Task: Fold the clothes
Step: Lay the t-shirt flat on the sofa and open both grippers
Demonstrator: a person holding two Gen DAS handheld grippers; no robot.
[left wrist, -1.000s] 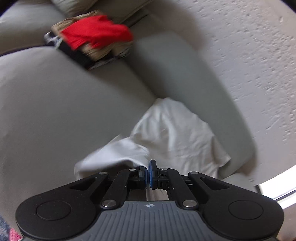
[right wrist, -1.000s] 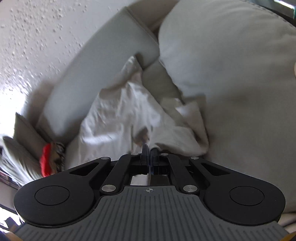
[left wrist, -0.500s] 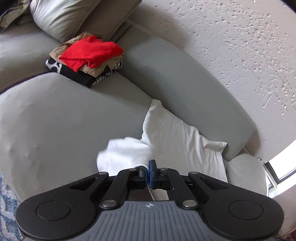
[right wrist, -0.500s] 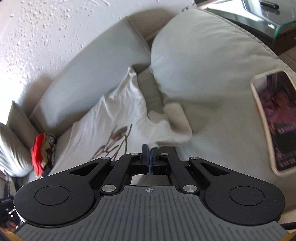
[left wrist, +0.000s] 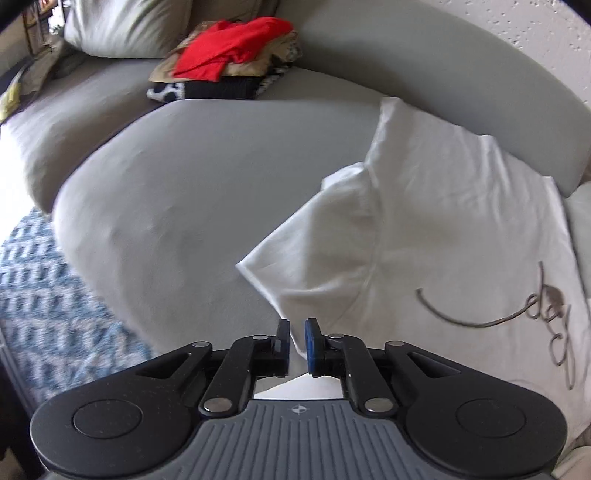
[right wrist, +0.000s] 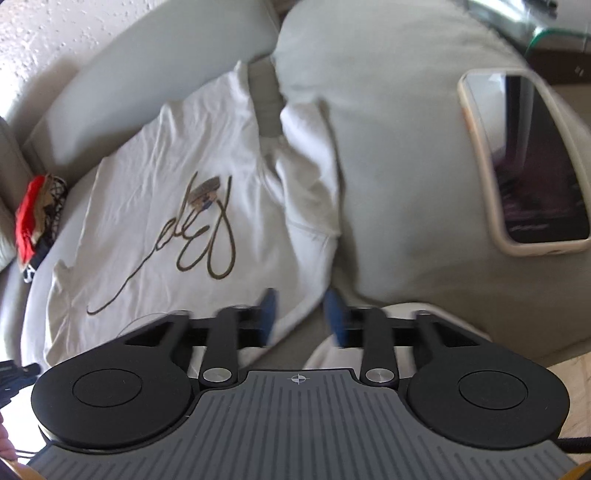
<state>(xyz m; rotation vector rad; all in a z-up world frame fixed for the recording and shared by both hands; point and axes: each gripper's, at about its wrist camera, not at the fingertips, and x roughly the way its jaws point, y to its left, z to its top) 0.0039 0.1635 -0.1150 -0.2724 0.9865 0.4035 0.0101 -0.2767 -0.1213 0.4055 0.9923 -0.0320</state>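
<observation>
Now, from the left wrist view, the left tongs (left wrist: 296, 341) stand slightly parted, a narrow gap showing between the black pad and the blue one, with the edge of the white T-shirt (left wrist: 436, 229) passing through that gap; whether the pads actually touch the cloth I cannot tell. The shirt lies spread on the grey sofa (left wrist: 177, 192), its sleeve (left wrist: 317, 243) pointing out to the left, a dark looping script print (left wrist: 546, 325) on its front. Further back on the seat sits a stack of folded clothes (left wrist: 229, 70) with a red garment (left wrist: 229, 48) on top, beside a pale cushion (left wrist: 147, 26). A blue patterned rug (left wrist: 44, 295) covers the floor at left.

From the right wrist view, the right tongs (right wrist: 300, 317) are spread wide, gripping nothing, and the shirt's other sleeve (right wrist: 310, 192) runs down between the blurred blue pads. The shirt's front lies face up to the left. A phone (right wrist: 528, 162) in a pale case rests on the big grey cushion (right wrist: 399, 147) to the right.
</observation>
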